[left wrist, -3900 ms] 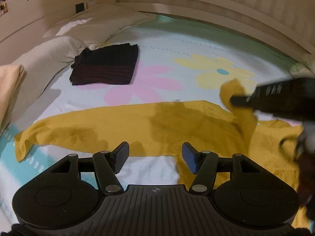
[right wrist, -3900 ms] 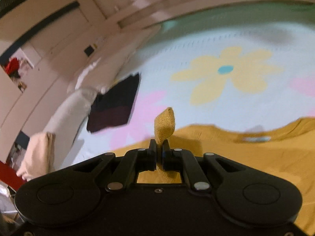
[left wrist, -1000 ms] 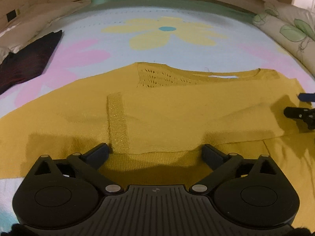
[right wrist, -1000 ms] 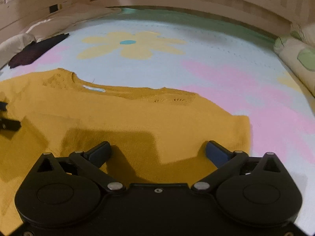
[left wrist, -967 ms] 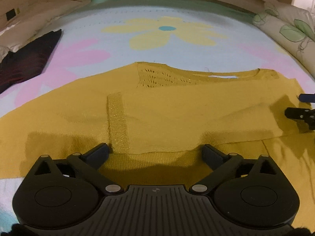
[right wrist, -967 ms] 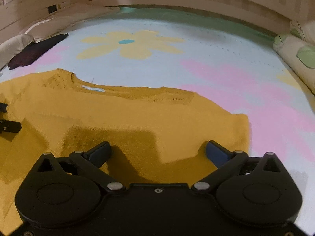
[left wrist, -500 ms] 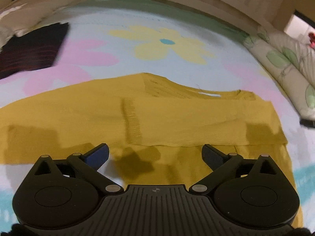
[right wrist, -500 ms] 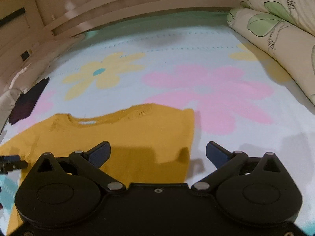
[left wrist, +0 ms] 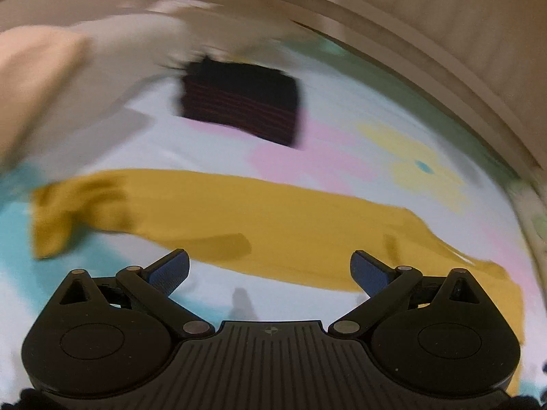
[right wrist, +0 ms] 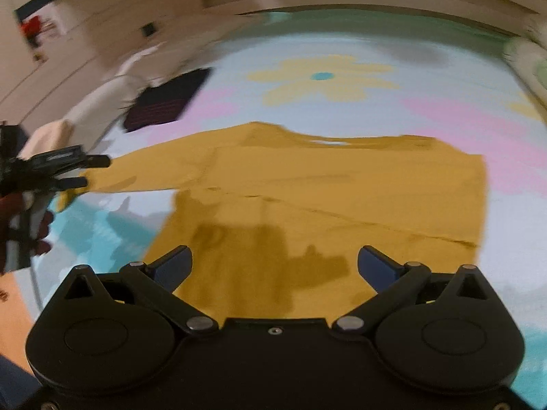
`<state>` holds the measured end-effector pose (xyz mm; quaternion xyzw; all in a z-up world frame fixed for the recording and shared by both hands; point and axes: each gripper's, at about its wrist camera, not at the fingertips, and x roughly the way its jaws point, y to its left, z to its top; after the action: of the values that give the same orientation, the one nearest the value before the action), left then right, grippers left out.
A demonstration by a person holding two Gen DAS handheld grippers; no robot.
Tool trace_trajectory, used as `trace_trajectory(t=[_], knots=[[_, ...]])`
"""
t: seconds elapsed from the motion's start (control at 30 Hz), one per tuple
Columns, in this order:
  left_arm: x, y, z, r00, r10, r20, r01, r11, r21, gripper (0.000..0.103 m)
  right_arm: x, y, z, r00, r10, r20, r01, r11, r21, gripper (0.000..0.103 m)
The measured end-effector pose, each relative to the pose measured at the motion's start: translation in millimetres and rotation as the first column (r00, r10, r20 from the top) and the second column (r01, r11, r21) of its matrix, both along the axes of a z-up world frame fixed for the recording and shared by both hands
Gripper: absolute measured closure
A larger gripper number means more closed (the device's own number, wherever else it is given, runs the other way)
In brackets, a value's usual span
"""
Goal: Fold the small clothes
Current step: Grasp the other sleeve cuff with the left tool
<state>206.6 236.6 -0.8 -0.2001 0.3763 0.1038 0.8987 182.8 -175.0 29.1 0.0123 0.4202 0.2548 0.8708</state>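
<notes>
Both sets of jaws spread wide, nothing between them on my end.

Left wrist view: left gripper (left wrist: 270, 270) hangs above the pale flower-print bed sheet (left wrist: 342, 126). Ahead of my blue-padded fingertips (left wrist: 171, 270) lies the mustard-yellow knit sweater (left wrist: 273, 225); what I see here is its long sleeve stretched flat across the frame, cuff end (left wrist: 51, 225) crumpled at far left. Beyond it, a folded dark garment with red stripes (left wrist: 239, 106) sits on the sheet near the cream pillows (left wrist: 41, 78). Frame is motion-blurred, so fine detail is lost.

Right wrist view: right gripper (right wrist: 273, 266) is over the sweater's lower body (right wrist: 273, 256). Torso lies flat, neckline (right wrist: 324, 141) away from me; one sleeve is folded across the chest, the other runs out to the left. Left gripper (right wrist: 80, 172) shows at the left edge, fingers apart, right at that sleeve's end; can't tell if touching. Dark folded garment (right wrist: 167, 100) is well beyond.
</notes>
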Motion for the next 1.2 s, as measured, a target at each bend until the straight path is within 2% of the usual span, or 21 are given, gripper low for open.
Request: trace_trajectory(t=[0.13, 0.23, 0.33, 0.43, 0.63, 0.83, 1.0, 1.07, 1.2], knots=[[-15.9, 54.1, -6.0, 0.991, 0.137, 0.006, -0.136, 0.989, -0.051, 0.001, 1.6, 26.3, -5.1, 0.999, 0.054, 0.003, -0.054, 0.998, -0.015, 0.0], [-27.8, 92.3, -14.7, 0.975, 0.223, 0.014, -0.219, 0.967, -0.13, 0.001, 2.9, 39.4, -6.4, 0.998, 0.07, -0.003, -0.07, 0.998, -0.009, 0.0], [-31.7, 114.5, -24.9, 0.964, 0.266, 0.016, -0.258, 0.945, -0.202, 0.001, 2.0, 49.9, -5.1, 0.997, 0.072, -0.012, -0.072, 0.997, 0.022, 0.0], [-28.8, 125.0, -33.4, 0.965, 0.26, 0.021, -0.248, 0.938, -0.242, 0.001, 5.0, 57.3, -4.4, 0.997, 0.074, -0.018, -0.073, 0.996, 0.042, 0.0], [-22.3, 135.0, -44.0, 0.957, 0.288, 0.014, -0.277, 0.932, -0.233, 0.001, 4.6, 63.6, -3.5, 0.996, 0.084, -0.02, -0.084, 0.996, 0.044, 0.0], [-38.1, 160.4, -49.1, 0.948, 0.318, 0.023, -0.3, 0.914, -0.272, 0.001, 3.0, 63.6, -3.0, 0.995, 0.096, -0.023, -0.095, 0.994, 0.046, 0.0], [-47.5, 175.9, -51.2, 0.939, 0.342, 0.013, -0.326, 0.906, -0.269, 0.001, 4.8, 63.3, -4.1, 0.995, 0.094, -0.044, -0.091, 0.993, 0.07, 0.0], [-50.8, 181.0, -53.8, 0.942, 0.335, 0.023, -0.314, 0.902, -0.296, 0.001, 4.6, 63.2, -4.1, 0.994, 0.099, -0.047, -0.095, 0.992, 0.078, 0.0], [-42.5, 182.0, -54.3, 0.956, 0.294, 0.009, -0.28, 0.921, -0.269, 0.001, 3.2, 63.7, -3.7, 0.994, 0.104, -0.044, -0.101, 0.992, 0.075, 0.0]])
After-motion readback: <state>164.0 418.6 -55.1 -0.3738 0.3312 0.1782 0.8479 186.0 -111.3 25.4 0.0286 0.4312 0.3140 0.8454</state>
